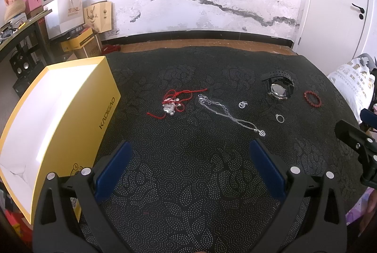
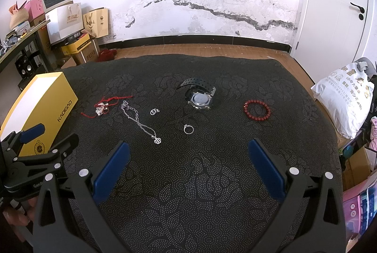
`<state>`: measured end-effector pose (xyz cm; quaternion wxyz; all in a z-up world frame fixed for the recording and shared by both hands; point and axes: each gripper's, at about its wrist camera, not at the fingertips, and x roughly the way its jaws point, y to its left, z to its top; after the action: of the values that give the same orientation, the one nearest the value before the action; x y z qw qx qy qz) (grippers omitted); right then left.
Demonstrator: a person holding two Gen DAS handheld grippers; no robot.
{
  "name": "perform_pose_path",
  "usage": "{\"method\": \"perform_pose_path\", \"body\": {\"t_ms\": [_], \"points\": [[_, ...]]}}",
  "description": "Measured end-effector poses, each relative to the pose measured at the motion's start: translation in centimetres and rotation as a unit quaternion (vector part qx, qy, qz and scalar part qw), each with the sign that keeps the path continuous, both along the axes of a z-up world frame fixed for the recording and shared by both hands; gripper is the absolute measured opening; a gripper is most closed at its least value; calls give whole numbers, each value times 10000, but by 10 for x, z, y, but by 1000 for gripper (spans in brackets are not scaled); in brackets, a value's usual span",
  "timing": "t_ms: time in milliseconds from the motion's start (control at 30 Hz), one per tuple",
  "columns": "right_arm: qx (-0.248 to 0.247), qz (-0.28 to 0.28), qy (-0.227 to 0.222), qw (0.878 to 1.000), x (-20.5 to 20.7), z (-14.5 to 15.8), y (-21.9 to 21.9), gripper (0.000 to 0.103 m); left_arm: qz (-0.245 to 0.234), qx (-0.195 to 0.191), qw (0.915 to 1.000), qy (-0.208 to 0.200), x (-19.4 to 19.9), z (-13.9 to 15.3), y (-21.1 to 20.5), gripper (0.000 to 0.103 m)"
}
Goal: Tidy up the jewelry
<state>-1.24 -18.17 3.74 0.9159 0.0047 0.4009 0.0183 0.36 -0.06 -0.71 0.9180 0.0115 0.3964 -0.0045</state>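
Jewelry lies on a black patterned cloth point(image 1: 188, 182). A red cord with a silver charm point(image 1: 173, 103) point(image 2: 103, 106), a silver chain necklace point(image 1: 226, 111) point(image 2: 139, 122), a small pendant point(image 1: 242, 105) point(image 2: 153, 112), a silver ring point(image 1: 280, 118) point(image 2: 188, 129), a black watch point(image 1: 279, 88) point(image 2: 200, 96) and a red bead bracelet point(image 1: 312, 99) point(image 2: 256, 109) are spread out. An open yellow box point(image 1: 59, 116) point(image 2: 40, 102) stands at the left. My left gripper point(image 1: 188, 151) is open and empty, short of the necklace. My right gripper point(image 2: 188, 149) is open and empty, short of the ring.
Wooden floor and a cracked white wall lie beyond the cloth's far edge. Boxes and paper bags point(image 1: 77, 17) are stacked at the back left. A white printed bag point(image 2: 344, 97) sits at the right. A white door point(image 2: 341, 5) is at the far right.
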Motion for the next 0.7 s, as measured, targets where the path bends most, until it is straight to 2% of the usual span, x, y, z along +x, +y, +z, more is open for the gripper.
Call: {"method": "perform_pose_path", "body": {"t_ms": [400, 700], "points": [[51, -58, -11, 10000, 0, 1, -4, 98, 15, 0, 10000, 27, 1, -2, 1, 97], [122, -295, 102, 9994, 15, -8, -38, 98, 49, -11, 9998, 193, 21, -18, 12, 97]]}}
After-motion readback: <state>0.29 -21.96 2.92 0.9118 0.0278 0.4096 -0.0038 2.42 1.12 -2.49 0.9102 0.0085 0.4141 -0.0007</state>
